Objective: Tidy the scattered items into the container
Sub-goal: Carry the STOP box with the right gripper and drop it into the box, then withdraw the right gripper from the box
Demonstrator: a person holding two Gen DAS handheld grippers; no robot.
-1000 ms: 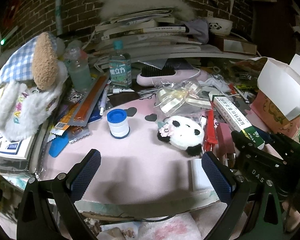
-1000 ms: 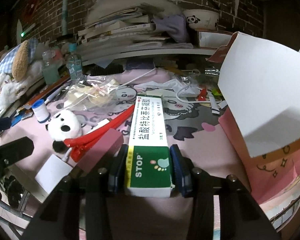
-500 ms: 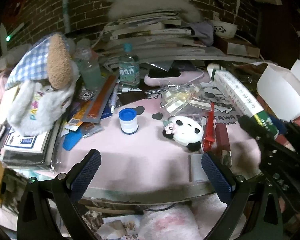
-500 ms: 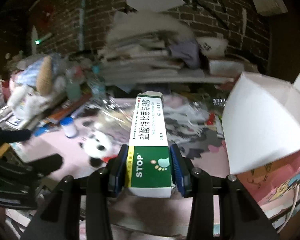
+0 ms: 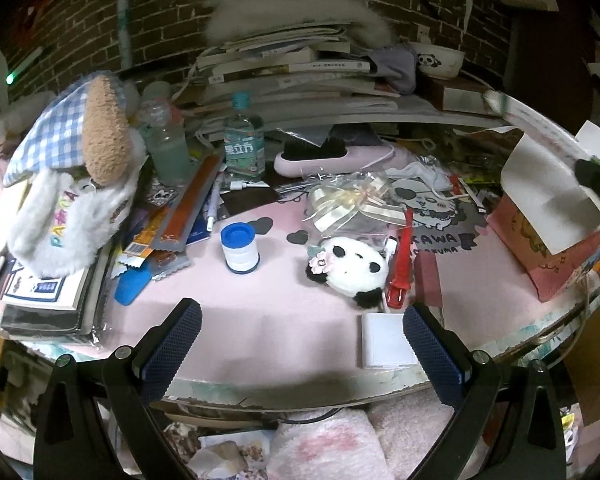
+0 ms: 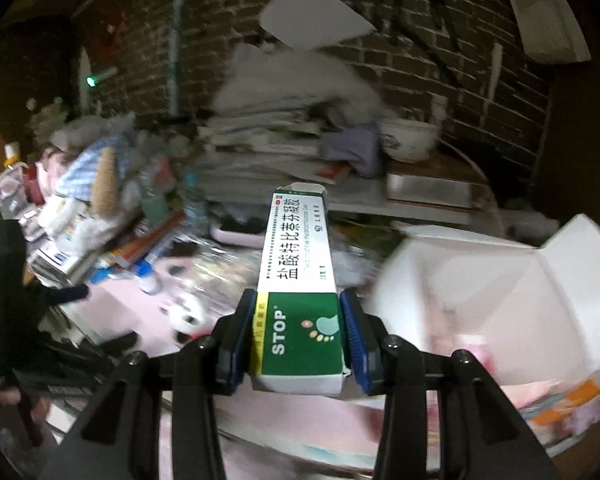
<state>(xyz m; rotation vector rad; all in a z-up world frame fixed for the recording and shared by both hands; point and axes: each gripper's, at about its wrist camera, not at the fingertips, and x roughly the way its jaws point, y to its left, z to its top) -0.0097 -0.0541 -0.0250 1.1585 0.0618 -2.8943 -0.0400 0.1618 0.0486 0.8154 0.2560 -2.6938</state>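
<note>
Medicine box (image 6: pixel 298 292) clamped in right hand-held gripper (image 6: pixel 298 336), above table (image 5: pixel 280 332)

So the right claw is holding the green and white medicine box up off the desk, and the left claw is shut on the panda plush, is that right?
Not quite. The right claw does grip the green and white medicine box, lifted clear of the desk. But the left claw is open and empty: the left wrist view shows its pads spread wide, with the panda plush lying on the pink desk mat beyond them.
</note>
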